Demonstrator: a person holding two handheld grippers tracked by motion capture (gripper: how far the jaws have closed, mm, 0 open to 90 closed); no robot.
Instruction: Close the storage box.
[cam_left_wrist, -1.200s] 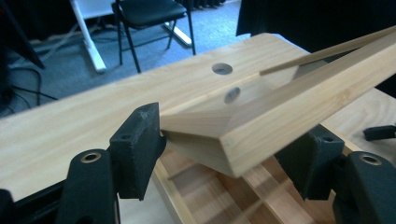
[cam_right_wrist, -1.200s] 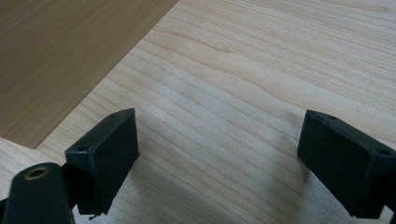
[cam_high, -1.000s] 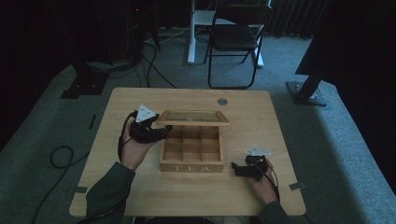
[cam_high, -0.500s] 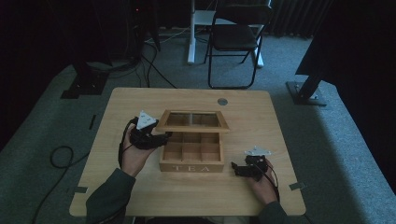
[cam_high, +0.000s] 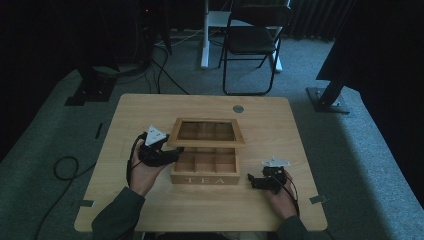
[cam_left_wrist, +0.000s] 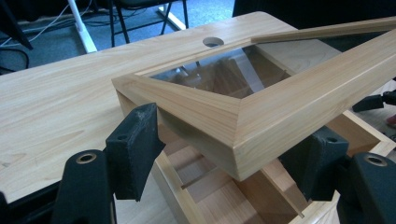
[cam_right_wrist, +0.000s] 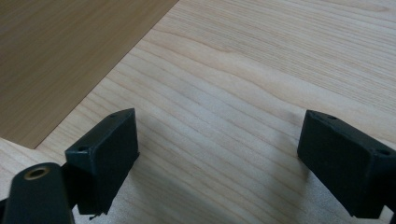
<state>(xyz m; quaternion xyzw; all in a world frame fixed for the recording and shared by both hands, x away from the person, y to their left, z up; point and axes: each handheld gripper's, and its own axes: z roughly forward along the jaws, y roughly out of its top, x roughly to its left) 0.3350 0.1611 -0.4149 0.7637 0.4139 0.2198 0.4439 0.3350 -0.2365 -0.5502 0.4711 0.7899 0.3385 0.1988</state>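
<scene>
- Nearest the person, the right gripper (cam_high: 256, 181) rests low on the table (cam_high: 300, 130), just to the right of the tea box (cam_high: 205, 166). In the right gripper view its jaws stand wide apart over bare wood with nothing between them, so it is released.
- The tea box sits near the middle of the table, its front marked "TEA" facing the person, and its wooden compartments can be seen under the raised lid.
- On the left side, the left gripper (cam_high: 172, 154) is at the near left corner of the glass-paned lid (cam_high: 206, 132). In the left gripper view that corner (cam_left_wrist: 238, 140) lies between the two black pads (cam_left_wrist: 135, 144), but a gap shows on either side: the jaws have just been opening and do not press on the wood.
- The lid hangs half open above the box, tilted, with its far edge lower.
- Beyond the table, a folding chair (cam_high: 252, 42) stands on the grey carpet.
</scene>
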